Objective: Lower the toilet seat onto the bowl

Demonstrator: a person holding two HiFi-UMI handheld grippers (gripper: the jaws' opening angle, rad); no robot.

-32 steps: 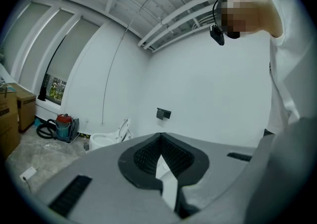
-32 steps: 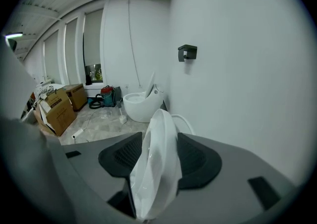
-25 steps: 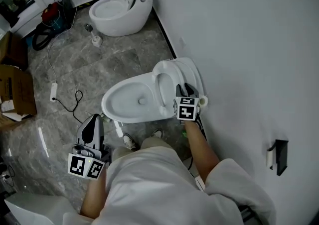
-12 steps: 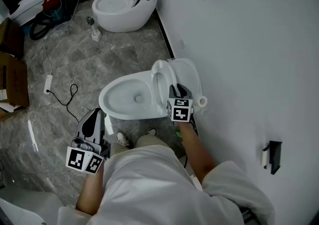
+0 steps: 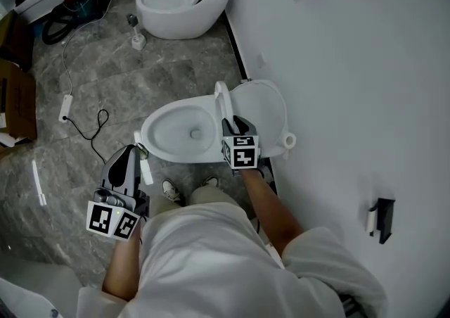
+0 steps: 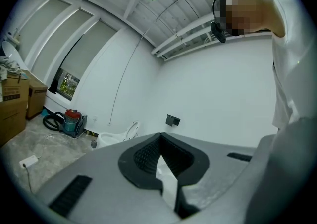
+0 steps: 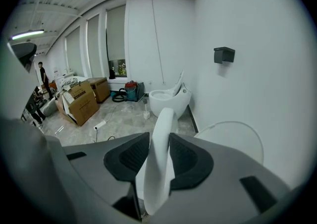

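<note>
While the left tool (image 5: 131, 154) is closed, the opening right tool (image 5: 236, 125) holds the toilet seat (image 7: 161, 139) upright.

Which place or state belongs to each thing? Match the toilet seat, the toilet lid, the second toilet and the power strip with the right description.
Column A
1. toilet seat
2. toilet lid
3. second toilet
4. power strip

Column B
a. lying on the floor with its cable trailing
b. tipped back toward the wall
c. standing on edge above the bowl
d. farther along the same wall

Pairs: 1-c, 2-b, 3-d, 4-a
</note>
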